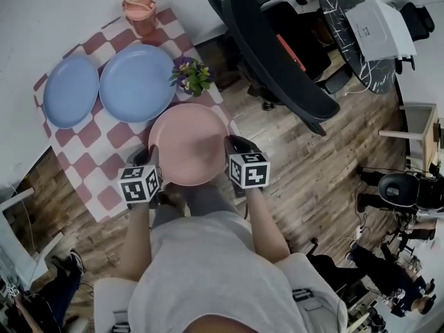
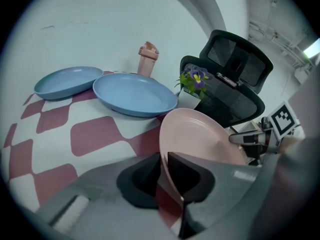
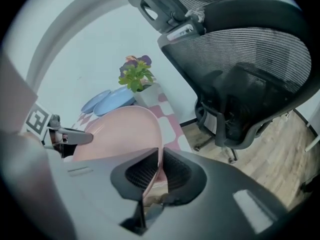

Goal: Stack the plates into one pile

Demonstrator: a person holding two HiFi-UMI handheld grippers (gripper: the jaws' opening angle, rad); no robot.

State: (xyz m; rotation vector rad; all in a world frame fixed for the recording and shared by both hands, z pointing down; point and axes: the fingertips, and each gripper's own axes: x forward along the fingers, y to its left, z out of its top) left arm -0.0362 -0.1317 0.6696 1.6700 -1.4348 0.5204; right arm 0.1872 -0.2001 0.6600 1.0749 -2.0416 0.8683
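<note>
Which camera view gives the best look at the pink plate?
The head view: nearly the whole pink plate shows from above, with the left gripper and right gripper clamped on opposite edges. Both gripper views show it foreshortened, partly hidden behind their own jaws.

Potted flowers (image 1: 191, 75) just beside large blue plate (image 1: 137, 82); near cloth (image 1: 97, 155) bare.

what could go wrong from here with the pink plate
1. The left gripper and right gripper each pinch only the thin rim of the pink plate, on opposite sides. If one slips, the plate may tip or drop.
2. The potted flowers stand at the edge of the big blue plate, close to the pink plate's likely path, and could get knocked over.
</note>
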